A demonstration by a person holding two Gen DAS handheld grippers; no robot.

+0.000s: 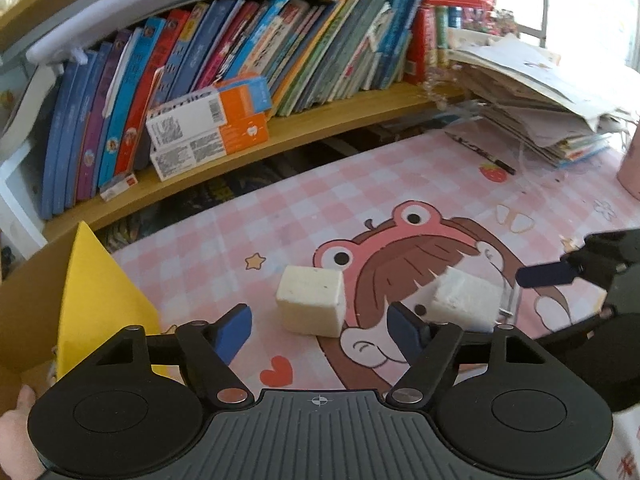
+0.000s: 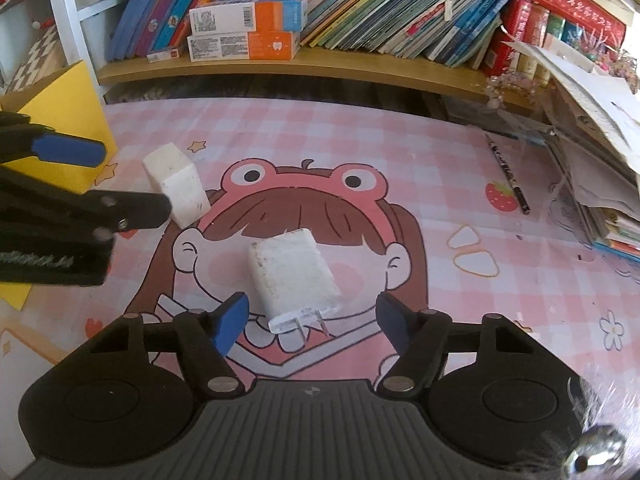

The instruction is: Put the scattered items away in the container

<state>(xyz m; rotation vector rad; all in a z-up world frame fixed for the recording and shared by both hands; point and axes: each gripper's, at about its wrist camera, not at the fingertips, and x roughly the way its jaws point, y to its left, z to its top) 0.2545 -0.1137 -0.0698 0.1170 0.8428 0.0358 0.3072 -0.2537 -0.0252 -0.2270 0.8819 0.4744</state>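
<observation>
Between the spread blue-padded fingers of the left tool [image 1: 319, 330], just ahead of the tips, stands a cream-white rubber-like cube [image 1: 311, 305] on the pink checked cartoon-print mat that covers the surface [image 1: 224, 240]; neither pad touches it. Just beside the tool's right finger [image 1: 404, 332] lies a white rectangular charger block [image 1: 466, 300], partly hidden behind that finger. To the left of this tool rises the yellow-lined corner of a brown cardboard box [image 1: 96, 300], its wall close to the left finger. Far right in the same view, the other tool's blue pad and black linkage reach in near the charger.

Ahead of the right tool [image 2: 313, 322], whose fingers likewise stand wide apart and hold nothing, the charger block [image 2: 292, 276] lies flat with its two metal prongs [image 2: 308, 322] pointing back toward the tool, the prongs in the gap between the tips. Farther out and to the left sits the cube [image 2: 178, 184], tilted in this fisheye view, with the left tool [image 2: 72, 184] around it from the left. Beyond that, at the left edge, is the yellow box [image 2: 68, 100].

Well ahead to the right of both tools, a dark pen [image 2: 508, 174] lies on the mat beside a printed strawberry. A wooden shelf of leaning picture books [image 2: 360, 8] runs along the far side, with two stacked white-and-orange cartons [image 2: 244, 32] on it, and a sagging heap of papers [image 2: 592, 128] sits at the far right.
</observation>
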